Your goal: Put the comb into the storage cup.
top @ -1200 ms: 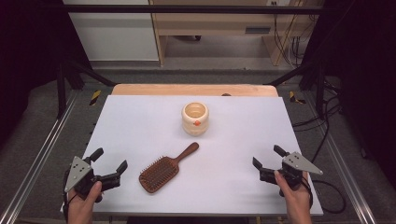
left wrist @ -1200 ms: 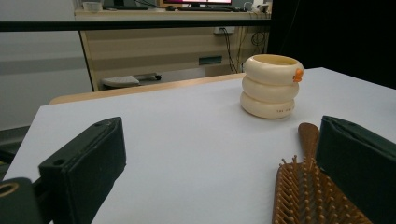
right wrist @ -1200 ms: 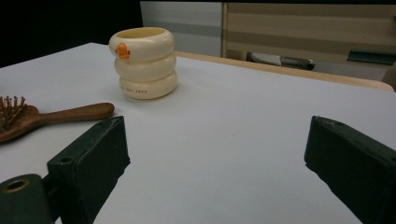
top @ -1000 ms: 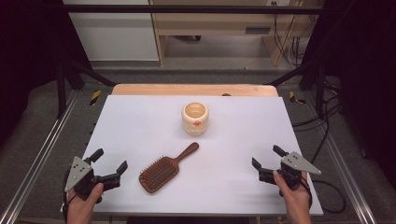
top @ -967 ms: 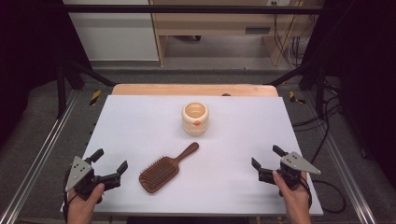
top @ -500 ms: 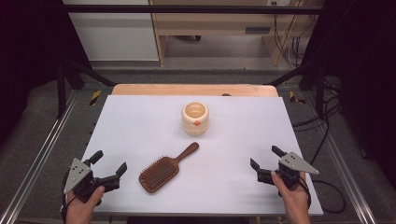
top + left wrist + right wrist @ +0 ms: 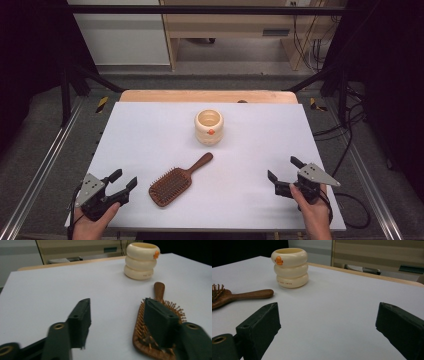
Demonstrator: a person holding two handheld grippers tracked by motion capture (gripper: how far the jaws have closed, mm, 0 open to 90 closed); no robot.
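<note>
A brown wooden hairbrush (image 7: 173, 182) lies bristles up near the front middle of the white table (image 7: 150, 130), handle pointing toward the back right. Behind it stands a cream ribbed cup (image 7: 208, 126) with a small orange mark. My left gripper (image 7: 123, 180) rests at the front left, open and empty, just left of the hairbrush (image 7: 160, 322). At the front right my right gripper (image 7: 284, 168) is open and empty, well away from both objects. The right gripper view shows the cup (image 7: 290, 267) and the brush handle (image 7: 249, 295) to the left beyond the jaws.
A wooden strip (image 7: 207, 96) runs along the table's far edge. Metal rails (image 7: 40, 170) flank the table on both sides. Cables (image 7: 350, 150) lie on the floor at the right. A cabinet (image 7: 235, 30) stands behind.
My right gripper has crept slightly left and toward the table's middle. The left gripper has barely shifted. The hairbrush and the cup have stayed put.
</note>
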